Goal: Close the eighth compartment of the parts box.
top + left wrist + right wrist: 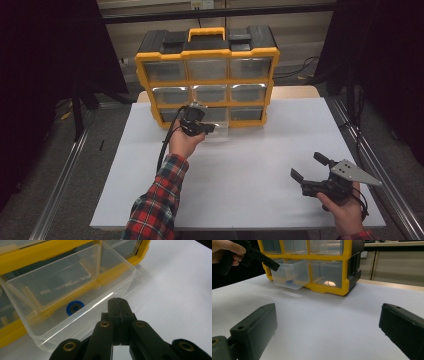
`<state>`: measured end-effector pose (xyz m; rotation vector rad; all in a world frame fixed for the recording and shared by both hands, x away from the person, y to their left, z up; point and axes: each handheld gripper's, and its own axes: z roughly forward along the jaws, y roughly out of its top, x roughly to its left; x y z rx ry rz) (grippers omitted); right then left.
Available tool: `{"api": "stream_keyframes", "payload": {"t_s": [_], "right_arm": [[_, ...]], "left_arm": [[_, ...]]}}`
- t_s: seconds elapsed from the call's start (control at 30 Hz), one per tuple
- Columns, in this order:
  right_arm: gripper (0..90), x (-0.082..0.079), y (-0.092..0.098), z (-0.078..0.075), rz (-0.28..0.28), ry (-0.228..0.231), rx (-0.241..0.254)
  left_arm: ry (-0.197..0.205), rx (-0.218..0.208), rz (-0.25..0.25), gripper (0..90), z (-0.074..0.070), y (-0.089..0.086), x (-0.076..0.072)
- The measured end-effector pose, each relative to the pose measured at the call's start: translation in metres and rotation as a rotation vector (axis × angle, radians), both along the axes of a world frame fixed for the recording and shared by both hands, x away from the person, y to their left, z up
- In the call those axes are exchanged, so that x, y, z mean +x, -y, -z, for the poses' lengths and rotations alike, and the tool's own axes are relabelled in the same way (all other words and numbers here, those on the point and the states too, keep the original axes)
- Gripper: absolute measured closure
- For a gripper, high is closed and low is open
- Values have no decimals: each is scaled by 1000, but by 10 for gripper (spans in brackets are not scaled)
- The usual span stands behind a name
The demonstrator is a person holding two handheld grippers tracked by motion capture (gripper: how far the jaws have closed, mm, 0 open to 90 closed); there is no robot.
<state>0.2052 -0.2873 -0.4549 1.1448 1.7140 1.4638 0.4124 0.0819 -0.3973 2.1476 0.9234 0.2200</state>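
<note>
drawers of clear plastic fill the yellow organizer (206, 75) at the far side of the white tabletop (240, 165), and the bottom middle drawer (75, 287) stands pulled out toward you. your left tool (210, 128) sits just in front of that open drawer, held in your left hand (184, 142), with the plaid sleeve (157, 202) reaching in from the near edge. in the left gripper view its jaws are clenched flat against each other with nothing between them, the tip just at the near wall of the drawer; you can't tell from here whether it touches the plastic. inside the drawer a small blue ring (75, 307) with a dark centre lies on the floor, close to the near wall. the drawer to the right of the open one, in the same bottom row, is pushed in, and something pale (329, 283) shows through its front in the right gripper view.

over at the near right of the tabletop, your right tool (309, 167) is well apart from the organizer, held in your right hand (345, 210) with its grey three-cornered plate (356, 172) on top. its jaws are released, spread wide, with only bare tabletop between them.
</note>
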Motion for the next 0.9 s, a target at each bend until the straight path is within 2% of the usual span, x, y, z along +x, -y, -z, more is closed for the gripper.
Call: {"api": "stream_keyframes", "payload": {"t_s": [0.1, 0.13, 0.37, 0.47, 0.57, 0.6, 0.8, 0.87, 0.9], "right_arm": [[9, 0, 0, 0, -1, 2, -1], [9, 0, 0, 0, -1, 1, -1], [9, 0, 0, 0, -1, 0, -1], [9, 0, 0, 0, 1, 1, -1], [9, 0, 0, 0, 2, 0, 0], [9, 0, 0, 0, 2, 1, 0], [9, 0, 0, 0, 1, 0, 1], [9, 0, 0, 0, 0, 2, 1], [9, 0, 0, 0, 3, 2, 1]], "left_arm": [[4, -6, -10, 900, 0, 1, 0], [-4, 12, 1, 900, -1, 0, 1], [10, -9, -14, 900, 1, 2, 3], [0, 5, -15, 900, 0, 1, 4], [11, -6, -23, 900, 1, 2, 5], [2, 5, -19, 900, 0, 2, 5], [8, 3, -24, 900, 0, 3, 7], [7, -7, -26, 900, 1, 3, 8], [19, -16, -36, 900, 2, 3, 8]]}}
